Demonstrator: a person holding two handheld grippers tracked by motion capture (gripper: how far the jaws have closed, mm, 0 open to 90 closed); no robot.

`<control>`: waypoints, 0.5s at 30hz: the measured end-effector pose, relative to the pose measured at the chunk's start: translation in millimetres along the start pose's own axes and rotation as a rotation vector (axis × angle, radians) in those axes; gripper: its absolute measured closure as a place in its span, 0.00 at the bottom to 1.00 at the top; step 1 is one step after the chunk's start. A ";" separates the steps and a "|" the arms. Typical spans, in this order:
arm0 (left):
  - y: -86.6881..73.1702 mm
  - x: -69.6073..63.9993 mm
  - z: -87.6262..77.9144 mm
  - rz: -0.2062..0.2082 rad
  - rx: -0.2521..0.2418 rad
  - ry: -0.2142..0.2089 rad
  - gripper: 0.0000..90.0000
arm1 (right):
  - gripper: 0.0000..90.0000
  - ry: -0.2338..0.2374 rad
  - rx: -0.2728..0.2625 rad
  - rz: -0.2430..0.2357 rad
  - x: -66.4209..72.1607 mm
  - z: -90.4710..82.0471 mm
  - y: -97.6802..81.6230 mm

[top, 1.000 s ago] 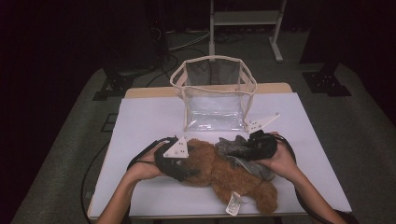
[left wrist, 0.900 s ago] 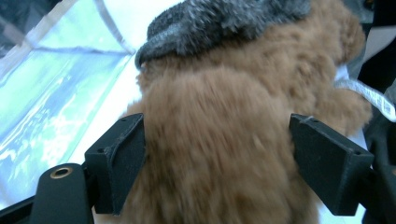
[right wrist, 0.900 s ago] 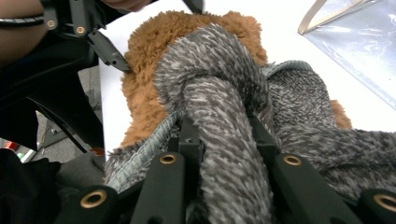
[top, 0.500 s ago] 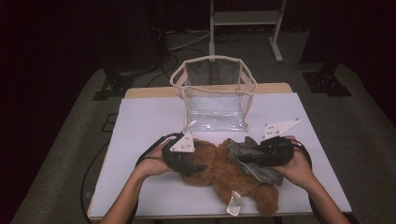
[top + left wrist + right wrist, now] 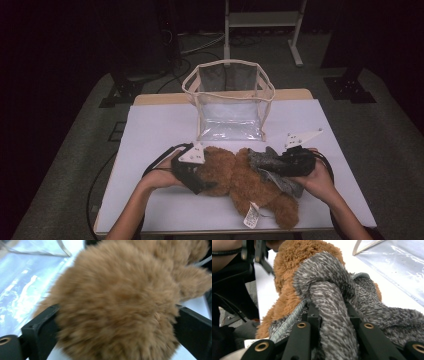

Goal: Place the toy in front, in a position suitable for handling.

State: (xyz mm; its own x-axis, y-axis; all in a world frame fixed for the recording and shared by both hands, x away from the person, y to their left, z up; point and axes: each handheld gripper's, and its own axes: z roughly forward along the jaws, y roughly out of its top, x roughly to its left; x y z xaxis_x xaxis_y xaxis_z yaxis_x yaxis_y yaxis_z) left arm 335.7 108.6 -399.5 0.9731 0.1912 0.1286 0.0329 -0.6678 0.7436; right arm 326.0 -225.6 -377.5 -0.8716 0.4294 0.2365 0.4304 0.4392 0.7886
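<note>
— What does the right tool have between its jaws?

— A thick fold of grey knitted cloth, pinched tight from both sides. More of it spreads out to the right.

— And behind the cloth?

— A brown plush toy lying on the white surface; the cloth is draped over it and touches its fur.

— Anything else?

— A clear plastic bag at the upper right, and the left tool at the upper left, just beside the toy.
</note>
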 end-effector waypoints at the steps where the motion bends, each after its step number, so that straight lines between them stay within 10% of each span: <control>1: 0.3 0.1 3.2 -0.005 0.003 0.004 0.00 | 0.80 -0.002 -0.003 0.004 -2.4 0.8 -0.4; 7: 6.6 -0.5 -4.2 -0.033 -0.002 0.061 0.24 | 0.80 0.012 -0.026 0.040 -16.2 1.9 -2.6; 15: 9.8 -15.7 -22.2 -0.038 0.049 0.078 0.29 | 0.80 0.014 -0.044 0.001 -15.5 11.7 2.7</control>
State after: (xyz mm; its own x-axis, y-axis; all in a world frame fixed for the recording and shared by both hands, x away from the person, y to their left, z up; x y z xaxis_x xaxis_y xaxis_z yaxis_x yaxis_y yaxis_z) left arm 315.7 115.0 -379.7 0.9501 0.2713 0.1536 0.0822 -0.6932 0.7161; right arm 343.4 -221.9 -385.6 -0.8745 0.4185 0.2450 0.4207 0.4032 0.8127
